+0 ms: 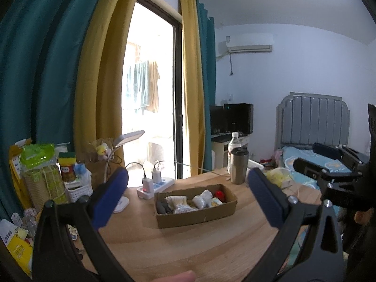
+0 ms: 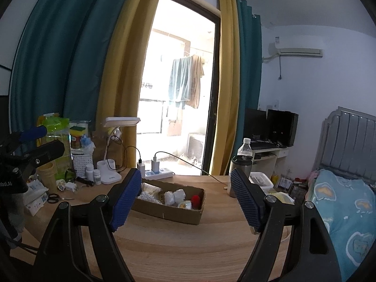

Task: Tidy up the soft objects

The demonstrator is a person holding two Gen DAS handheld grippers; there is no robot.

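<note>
A shallow cardboard box [image 1: 197,218] stands on the wooden table [image 1: 188,253]. It holds several soft items: white bundles [image 1: 202,198], a cream pouch [image 1: 176,201], a dark piece [image 1: 162,208] and a red one [image 1: 219,193]. The box also shows in the right wrist view [image 2: 171,213], with white bundles [image 2: 175,196] and the red item [image 2: 195,200]. My left gripper [image 1: 188,181] is open and empty, raised above the table short of the box. My right gripper [image 2: 185,181] is open and empty, also short of the box.
A steel tumbler [image 1: 238,165] and water bottle [image 1: 235,142] stand behind the box. A power strip [image 1: 155,184], desk lamp [image 2: 112,162], jars, paper cups [image 1: 42,183] and scissors [image 2: 54,197] crowd the table's left. A bed [image 2: 347,211] lies right.
</note>
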